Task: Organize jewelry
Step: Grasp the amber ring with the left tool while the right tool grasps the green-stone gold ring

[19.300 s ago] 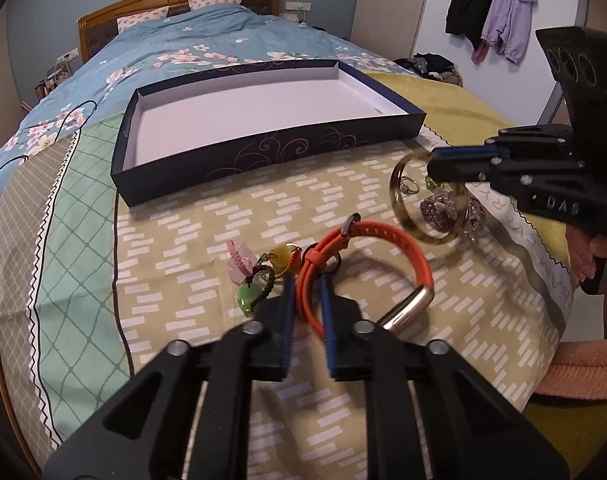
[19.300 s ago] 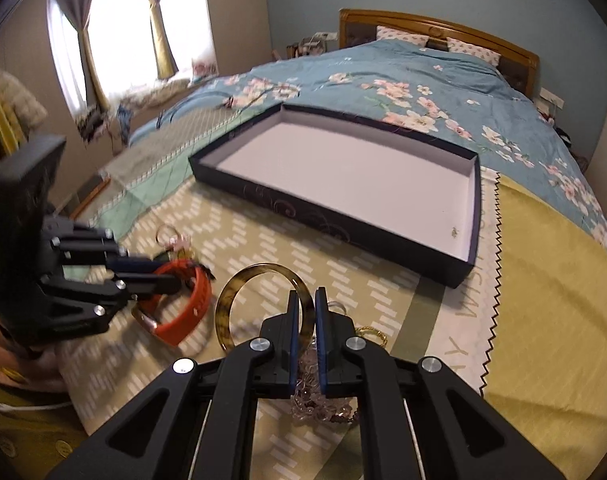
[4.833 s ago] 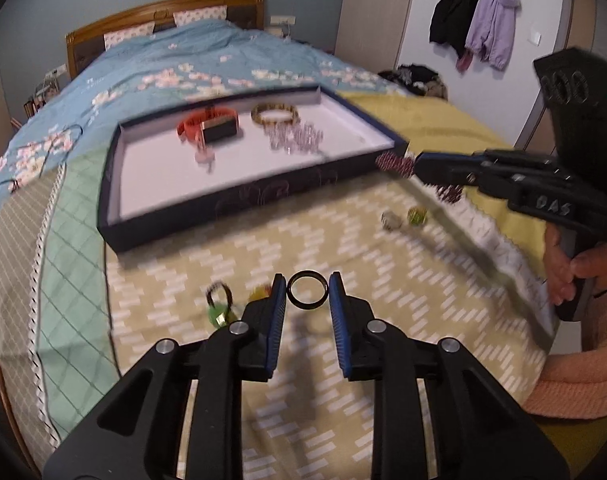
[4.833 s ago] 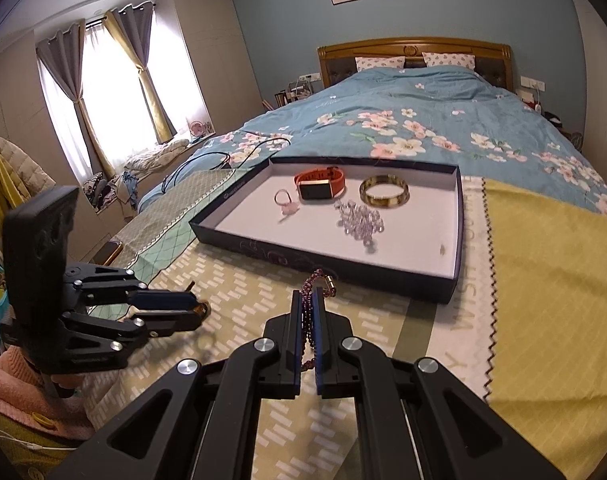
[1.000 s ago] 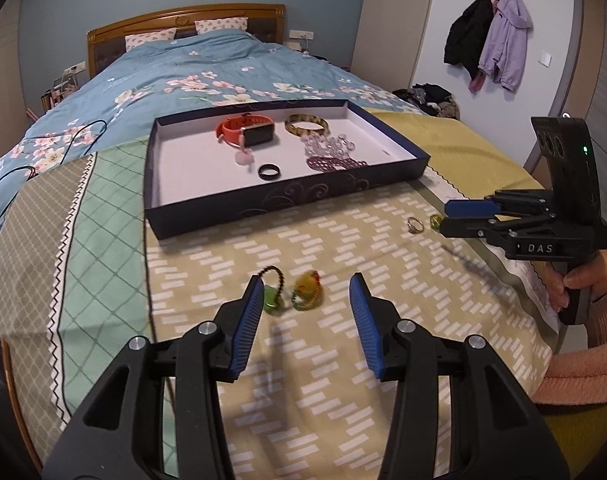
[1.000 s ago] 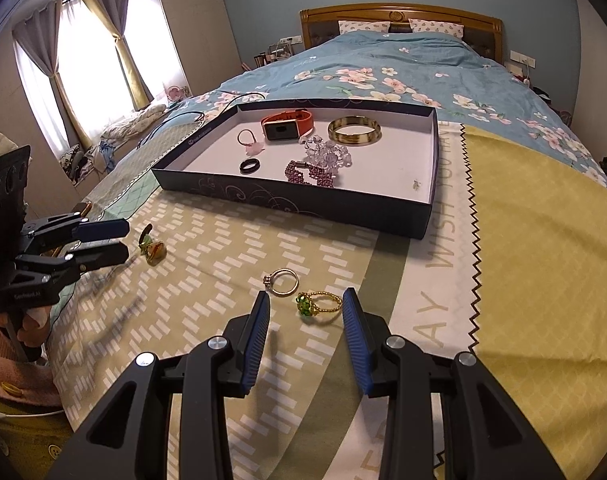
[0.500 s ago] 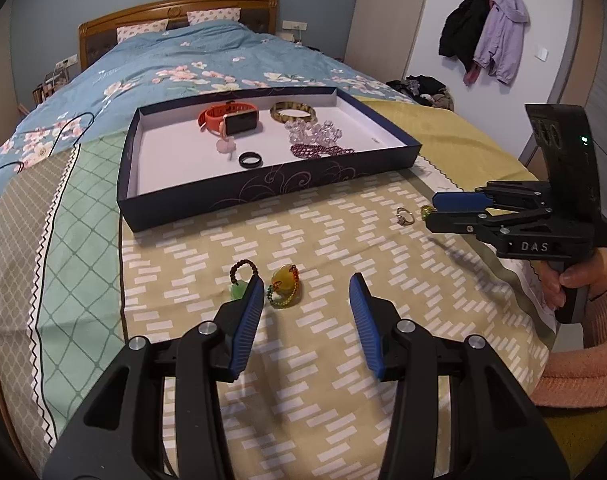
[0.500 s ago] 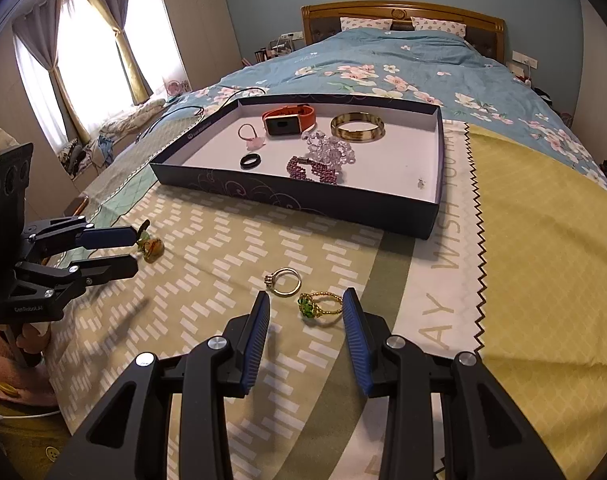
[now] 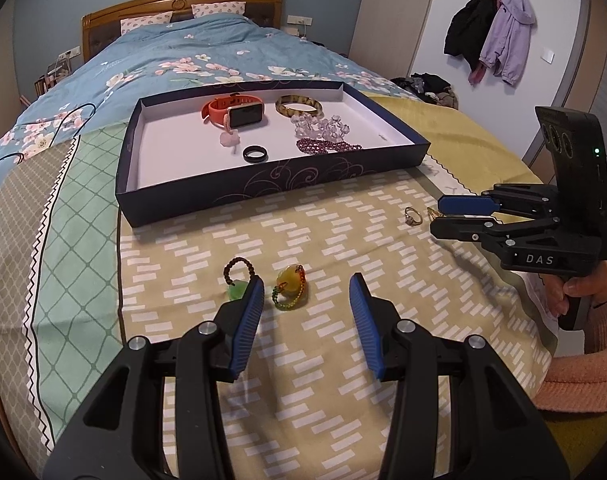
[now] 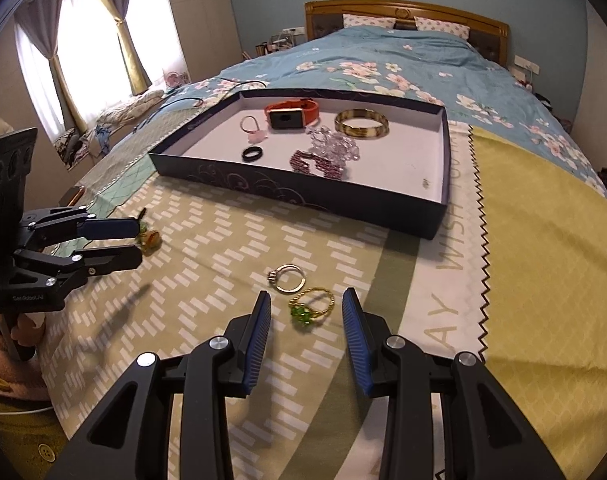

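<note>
Your right gripper (image 10: 306, 322), jaws apart and empty, frames the gold ring with green stone (image 10: 310, 308) lower centre, lying flat. Left gripper (image 9: 306, 300) gapes; amber pendant (image 9: 290, 286) sits toward its left jaw.

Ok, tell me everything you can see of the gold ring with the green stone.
The gold ring with the green stone is a thin, beaded-looking gold band carrying a cluster of faceted green stones, glassy in look. It lies flat on the patterned bedspread, outside the box, just ahead of the open right gripper, between its fingertips in that view but untouched. A silver ring lies close beside it; whether they touch is unclear.
</note>
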Demonstrator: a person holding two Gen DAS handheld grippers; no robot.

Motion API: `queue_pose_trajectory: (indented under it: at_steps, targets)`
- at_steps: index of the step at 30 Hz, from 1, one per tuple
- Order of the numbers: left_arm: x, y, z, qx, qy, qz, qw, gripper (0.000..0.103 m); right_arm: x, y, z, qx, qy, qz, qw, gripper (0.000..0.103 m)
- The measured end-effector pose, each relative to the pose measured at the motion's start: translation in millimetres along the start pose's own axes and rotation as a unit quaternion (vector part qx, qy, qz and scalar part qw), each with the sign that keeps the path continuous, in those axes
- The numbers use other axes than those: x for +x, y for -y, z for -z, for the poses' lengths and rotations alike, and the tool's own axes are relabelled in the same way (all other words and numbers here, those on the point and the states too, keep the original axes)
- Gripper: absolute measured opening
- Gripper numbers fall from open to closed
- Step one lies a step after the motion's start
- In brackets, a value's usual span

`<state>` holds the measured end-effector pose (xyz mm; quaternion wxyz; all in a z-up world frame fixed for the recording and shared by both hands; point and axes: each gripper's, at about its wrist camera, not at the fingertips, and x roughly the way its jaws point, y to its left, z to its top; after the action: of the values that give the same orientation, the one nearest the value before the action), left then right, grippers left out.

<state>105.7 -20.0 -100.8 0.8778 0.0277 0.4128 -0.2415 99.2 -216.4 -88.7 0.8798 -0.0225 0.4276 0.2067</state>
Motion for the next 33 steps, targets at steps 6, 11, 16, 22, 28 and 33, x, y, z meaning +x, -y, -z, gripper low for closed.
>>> queue_pose_trajectory:
  at_steps: [6,11,16,22,28,33]
  targets:
    - [4,1,-3,0.0,-0.005,0.001,1.0,0.042,2,-5,0,-0.013,-0.004,0.008,1.0,0.034]
    - [11,0,-5,-0.002,-0.019,-0.003,0.9998,0.034,2,-6,0,-0.016,-0.004,0.016,1.0,0.023]
    - [14,-2,-5,-0.007,-0.023,-0.011,0.9997,0.021,1,-8,1,-0.019,-0.004,0.018,1.0,0.016]
    - [14,-6,-5,-0.015,-0.021,-0.013,0.9996,0.015,-1,-8,3,-0.018,-0.002,0.021,1.0,0.012]
    - [10,-5,-4,-0.016,-0.015,-0.012,0.9997,0.015,-3,-8,4,-0.018,0.003,0.023,1.0,0.011]
    - [6,-5,-5,-0.016,-0.006,-0.01,0.9998,0.015,-10,-7,4,-0.01,0.017,0.018,1.0,0.011]
